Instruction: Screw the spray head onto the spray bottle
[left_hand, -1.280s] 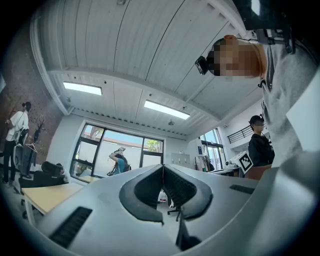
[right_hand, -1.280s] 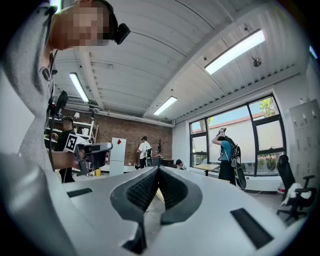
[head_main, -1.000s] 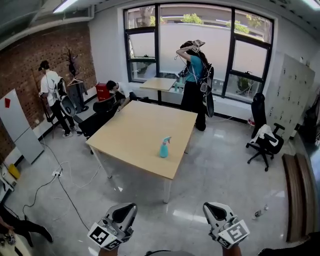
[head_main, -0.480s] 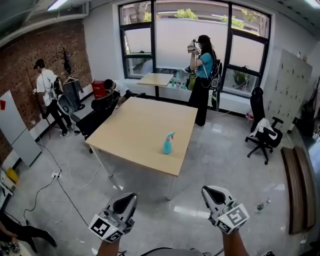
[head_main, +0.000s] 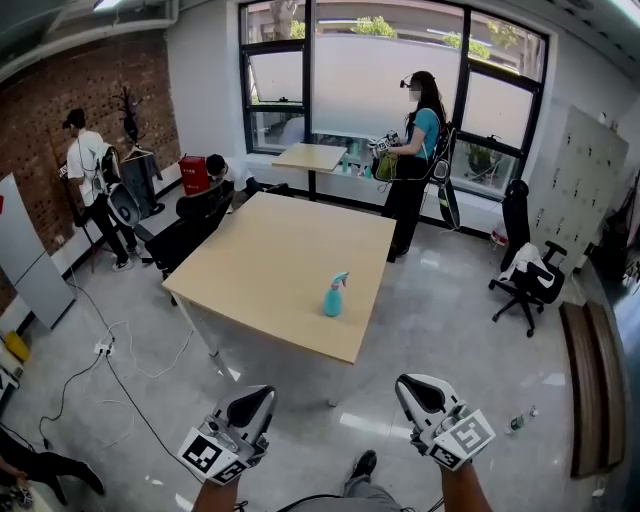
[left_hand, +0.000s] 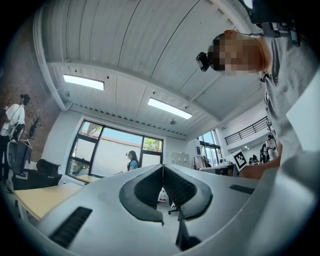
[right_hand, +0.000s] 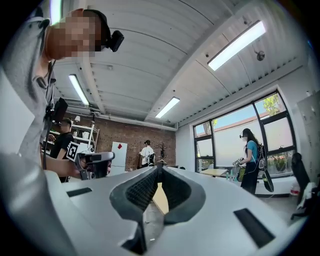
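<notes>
Person (head_main: 412, 160) farther right; square wooden table (head_main: 260, 265), teal spray bottle (head_main: 334, 297)

table (head_main: 270, 250): open top | spray bottle (head_main: 333, 298): 1 obstacle, near front edge

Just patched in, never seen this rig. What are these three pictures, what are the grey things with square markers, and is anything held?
There is no robot: a person holds two grey two-jaw grippers. The wide picture is from a camera on that person's head, looking down; the left gripper and right gripper show at its bottom. The other two pictures come from a camera riding on each gripper, looking along its jaws. Both pairs of jaws are shut, with nothing between them. Ahead stands a light wooden square table, bearing a teal plastic spray bottle, upright, apparently with its spray head on top. Neither gripper is near it.
</notes>
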